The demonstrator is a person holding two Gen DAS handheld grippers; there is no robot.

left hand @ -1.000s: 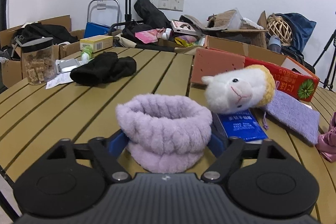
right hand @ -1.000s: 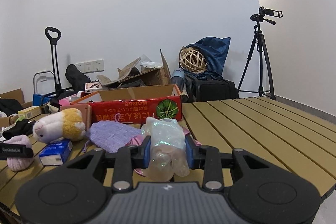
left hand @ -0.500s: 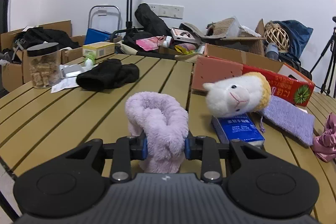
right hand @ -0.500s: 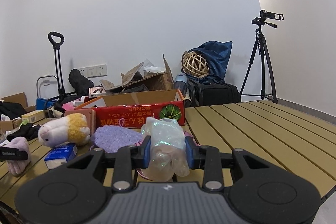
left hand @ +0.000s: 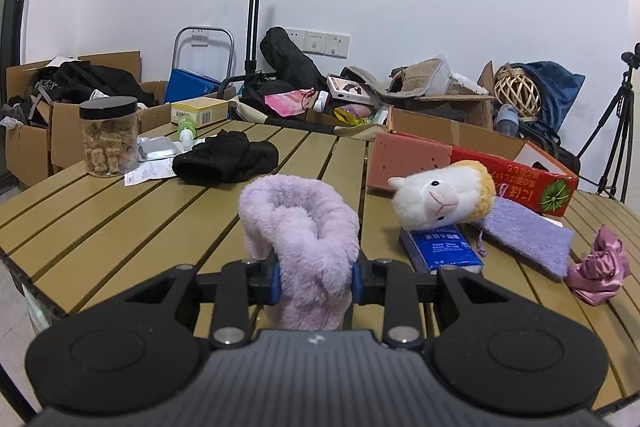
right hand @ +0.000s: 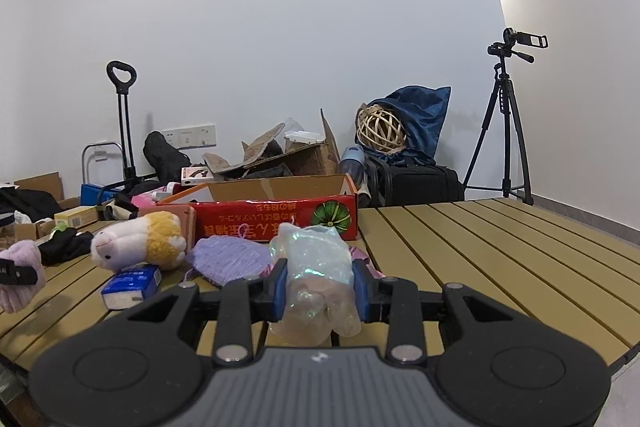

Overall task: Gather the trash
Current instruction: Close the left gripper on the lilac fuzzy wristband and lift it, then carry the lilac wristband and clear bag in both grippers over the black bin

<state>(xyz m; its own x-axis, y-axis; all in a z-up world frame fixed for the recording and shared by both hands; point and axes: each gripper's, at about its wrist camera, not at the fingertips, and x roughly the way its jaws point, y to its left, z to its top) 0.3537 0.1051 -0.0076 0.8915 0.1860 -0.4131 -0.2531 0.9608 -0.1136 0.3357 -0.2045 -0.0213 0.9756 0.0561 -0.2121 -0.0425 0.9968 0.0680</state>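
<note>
Both tools are loaded, so the pick-up step looks done and the carry-off is in hand. The left tool [left hand: 315, 277] is clamped on the fluffy lilac band [left hand: 304, 239], squeezed narrow between the pads and hanging just above the slatted surface [left hand: 120, 223]. The right tool [right hand: 320, 283] is clamped on a crumpled clear wrapper [right hand: 316, 279], also held off the surface.

From the left tool, a plush sheep [left hand: 440, 199] lies at 2 o'clock on a blue packet [left hand: 444, 247], with a pink scrunchie [left hand: 600, 267] at 3 o'clock and a red-sided box [left hand: 520, 167] behind them.

No bin is in sight. The open box seems the likeliest drop; the next move calls for carrying each load over its rim before releasing, clearing the sheep on the way.
</note>
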